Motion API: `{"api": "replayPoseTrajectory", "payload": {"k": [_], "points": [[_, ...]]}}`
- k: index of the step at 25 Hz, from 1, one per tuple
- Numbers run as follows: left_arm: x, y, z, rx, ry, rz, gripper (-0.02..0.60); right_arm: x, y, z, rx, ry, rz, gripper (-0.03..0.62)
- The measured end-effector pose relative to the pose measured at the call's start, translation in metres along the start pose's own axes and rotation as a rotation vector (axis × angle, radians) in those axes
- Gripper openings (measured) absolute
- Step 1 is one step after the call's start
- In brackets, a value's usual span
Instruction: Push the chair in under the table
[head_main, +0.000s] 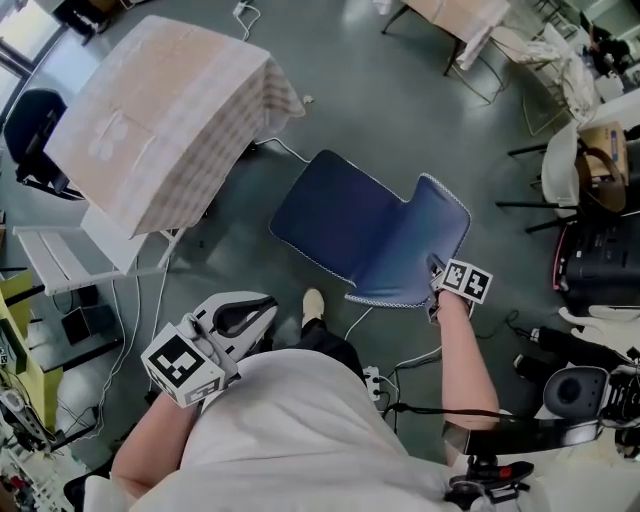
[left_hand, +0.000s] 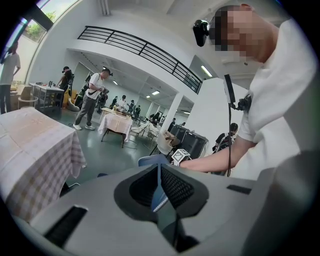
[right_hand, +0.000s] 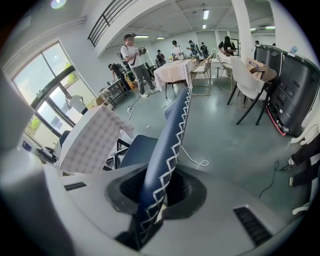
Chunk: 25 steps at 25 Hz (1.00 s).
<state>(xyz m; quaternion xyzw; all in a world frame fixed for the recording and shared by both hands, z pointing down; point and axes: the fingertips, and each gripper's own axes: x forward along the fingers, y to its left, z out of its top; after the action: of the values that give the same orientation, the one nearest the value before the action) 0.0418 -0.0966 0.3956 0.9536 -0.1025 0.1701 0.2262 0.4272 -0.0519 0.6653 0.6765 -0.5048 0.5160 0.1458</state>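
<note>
The blue padded chair (head_main: 350, 225) with white stitched edging stands on the grey floor, its seat facing the table (head_main: 160, 120), which wears a checked cloth. My right gripper (head_main: 437, 278) is shut on the top edge of the chair's backrest (head_main: 425, 245). In the right gripper view the backrest (right_hand: 172, 135) fills the gap between the jaws of the right gripper (right_hand: 155, 192), and the table (right_hand: 92, 142) lies beyond. My left gripper (head_main: 262, 308) hangs close to the person's body, away from the chair. Its jaws meet in the left gripper view (left_hand: 159, 187), with nothing between them.
A white cable and a power strip (head_main: 372, 380) lie on the floor near the person's foot. Black cases (head_main: 600, 260) and dark chairs stand at the right, a white shelf (head_main: 60, 260) beside the table at the left. Other tables and people are further off.
</note>
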Motion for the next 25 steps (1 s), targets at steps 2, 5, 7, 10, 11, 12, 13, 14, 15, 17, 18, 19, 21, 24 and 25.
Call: {"api": "replayPoseTrajectory", "payload": {"k": [2, 5, 7, 10, 11, 12, 13, 14, 15, 17, 18, 19, 21, 24, 25], "points": [[-0.003, 0.003, 0.001, -0.002, -0.008, 0.011, 0.025, 0.004, 0.010, 0.003, 0.000, -0.001, 0.008, 0.078], [-0.008, 0.006, 0.002, 0.006, -0.029, 0.017, 0.025, 0.010, 0.026, 0.006, 0.002, -0.005, 0.017, 0.078], [-0.012, 0.008, 0.001, -0.005, -0.032, 0.025, 0.025, 0.014, 0.038, 0.008, 0.010, -0.010, 0.026, 0.078], [-0.020, 0.012, 0.000, -0.016, -0.032, 0.036, 0.025, 0.022, 0.061, 0.009, 0.032, -0.022, 0.040, 0.078], [-0.022, 0.013, 0.000, -0.016, -0.033, 0.039, 0.025, 0.025, 0.069, 0.010, 0.037, -0.025, 0.044, 0.078], [-0.025, 0.014, -0.001, -0.013, -0.036, 0.041, 0.025, 0.027, 0.077, 0.012, 0.039, -0.028, 0.048, 0.078], [-0.028, 0.015, -0.001, -0.009, -0.042, 0.044, 0.025, 0.031, 0.085, 0.013, 0.040, -0.029, 0.052, 0.078], [-0.031, 0.017, -0.001, -0.006, -0.047, 0.047, 0.025, 0.034, 0.092, 0.015, 0.041, -0.030, 0.055, 0.078], [-0.035, 0.019, -0.002, -0.006, -0.052, 0.052, 0.025, 0.037, 0.100, 0.016, 0.041, -0.030, 0.057, 0.078], [-0.043, 0.023, -0.004, -0.010, -0.055, 0.063, 0.025, 0.042, 0.114, 0.017, 0.048, -0.030, 0.061, 0.078], [-0.046, 0.024, -0.005, -0.016, -0.054, 0.070, 0.025, 0.044, 0.121, 0.018, 0.054, -0.031, 0.063, 0.078], [-0.050, 0.026, -0.006, -0.024, -0.054, 0.076, 0.025, 0.046, 0.127, 0.018, 0.063, -0.033, 0.065, 0.078], [-0.058, 0.028, -0.008, -0.040, -0.053, 0.090, 0.025, 0.050, 0.140, 0.019, 0.081, -0.037, 0.066, 0.078], [-0.069, 0.034, -0.011, -0.046, -0.057, 0.103, 0.025, 0.056, 0.159, 0.018, 0.091, -0.040, 0.066, 0.078], [-0.073, 0.036, -0.012, -0.047, -0.061, 0.106, 0.025, 0.058, 0.166, 0.018, 0.091, -0.041, 0.066, 0.078]]}}
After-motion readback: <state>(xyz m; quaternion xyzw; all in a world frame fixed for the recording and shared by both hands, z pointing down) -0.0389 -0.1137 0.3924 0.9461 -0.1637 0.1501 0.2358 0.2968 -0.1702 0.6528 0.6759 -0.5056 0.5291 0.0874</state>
